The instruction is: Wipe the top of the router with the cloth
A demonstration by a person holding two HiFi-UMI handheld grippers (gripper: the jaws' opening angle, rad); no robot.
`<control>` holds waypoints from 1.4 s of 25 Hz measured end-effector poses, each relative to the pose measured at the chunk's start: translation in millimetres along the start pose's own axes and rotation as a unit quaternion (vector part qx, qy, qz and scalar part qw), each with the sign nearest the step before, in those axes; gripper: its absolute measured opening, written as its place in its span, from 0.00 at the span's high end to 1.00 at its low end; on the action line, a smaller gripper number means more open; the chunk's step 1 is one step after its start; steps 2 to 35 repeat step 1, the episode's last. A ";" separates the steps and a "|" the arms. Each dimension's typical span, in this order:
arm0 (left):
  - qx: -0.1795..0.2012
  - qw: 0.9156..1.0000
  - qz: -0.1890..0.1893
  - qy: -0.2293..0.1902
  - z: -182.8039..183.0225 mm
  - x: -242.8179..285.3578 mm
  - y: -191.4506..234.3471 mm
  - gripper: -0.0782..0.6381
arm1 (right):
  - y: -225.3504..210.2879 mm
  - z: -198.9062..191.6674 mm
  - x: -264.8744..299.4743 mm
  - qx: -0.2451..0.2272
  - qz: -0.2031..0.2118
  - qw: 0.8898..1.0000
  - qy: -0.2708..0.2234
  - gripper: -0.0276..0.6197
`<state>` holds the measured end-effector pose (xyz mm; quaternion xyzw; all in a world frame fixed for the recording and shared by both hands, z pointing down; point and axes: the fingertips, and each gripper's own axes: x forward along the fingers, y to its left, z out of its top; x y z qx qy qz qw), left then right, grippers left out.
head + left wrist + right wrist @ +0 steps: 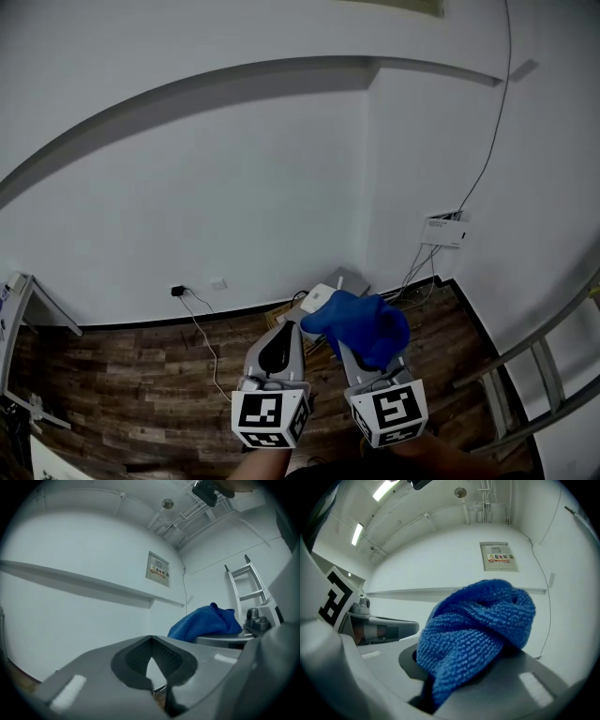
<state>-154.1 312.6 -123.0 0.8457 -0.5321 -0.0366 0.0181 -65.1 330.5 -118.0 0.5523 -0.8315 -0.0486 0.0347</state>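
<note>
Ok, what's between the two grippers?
Nothing: in the head view, only floor shows between the left gripper and the right gripper, which holds the cloth.

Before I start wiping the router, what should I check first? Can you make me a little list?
1. Cloth gripped: ok, blue cloth is clamped in the right gripper.
2. Left gripper free: ok, shut and empty.
3. Router in sight: ok, white router sits by the wall corner, partly behind the cloth.
4. Cloth on the router top: not ok, right gripper view shows only wall and ceiling.
5. Cables clear: cannot tell, cloth hides that side.
</note>
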 end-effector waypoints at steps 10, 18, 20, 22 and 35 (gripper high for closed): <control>-0.001 1.000 -0.002 0.000 -0.1 0.0 -2.1 0.89 | -0.2 0.1 -2.4 -0.001 0.000 1.000 -0.001 0.82; -0.001 1.000 -0.002 0.000 -0.1 0.0 -2.1 0.89 | -0.2 0.1 -2.4 -0.001 0.000 1.000 -0.001 0.82; -0.001 1.000 -0.002 0.000 -0.1 0.0 -2.1 0.89 | -0.2 0.1 -2.4 -0.001 0.000 1.000 -0.001 0.82; -0.001 1.000 -0.002 0.000 -0.1 0.0 -2.1 0.89 | -0.2 0.1 -2.4 -0.001 0.000 1.000 -0.001 0.82; -0.001 1.000 -0.002 0.000 -0.1 0.0 -2.1 0.89 | -0.2 0.1 -2.4 -0.001 0.000 1.000 -0.001 0.82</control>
